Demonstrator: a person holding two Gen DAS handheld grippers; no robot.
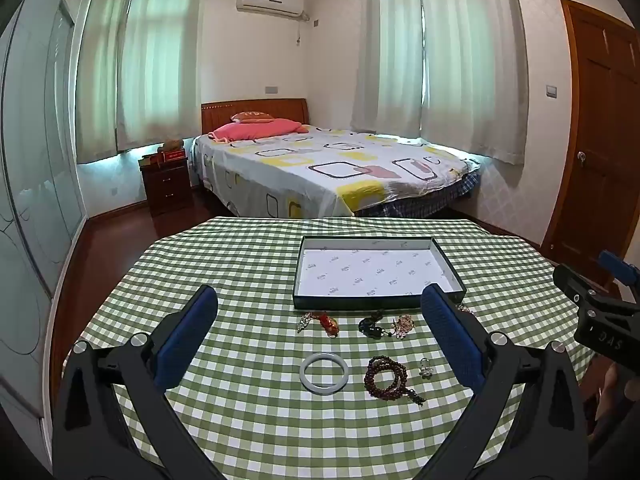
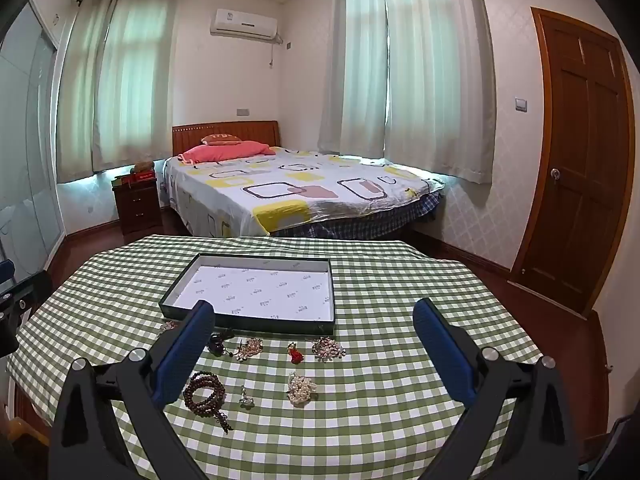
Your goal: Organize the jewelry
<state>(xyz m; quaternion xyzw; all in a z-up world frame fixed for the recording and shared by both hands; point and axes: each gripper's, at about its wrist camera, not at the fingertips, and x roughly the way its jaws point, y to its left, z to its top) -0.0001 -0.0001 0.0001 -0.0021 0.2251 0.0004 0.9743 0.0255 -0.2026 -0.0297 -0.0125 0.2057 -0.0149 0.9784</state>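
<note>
Lying loose on the checked tablecloth [image 1: 248, 264] before the empty box [image 1: 374, 302]: bangle [image 1: 324, 371] rigid, slick, best pinched across its rim; bead strand [image 1: 386, 376] limp, gathered in coils. Left gripper [image 1: 320, 332] and right gripper [image 2: 314, 344] both spread wide, grasping nothing. Pearl cluster [image 2: 301, 389] seen only from right wrist, bangle only from left

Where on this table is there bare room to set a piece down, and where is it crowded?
The shallow box holds only its printed paper liner, bare throughout. Bare checked tablecloth also lies right of the pearl cluster. It is crowded between the box's near wall and the bangle and wooden beads.
</note>
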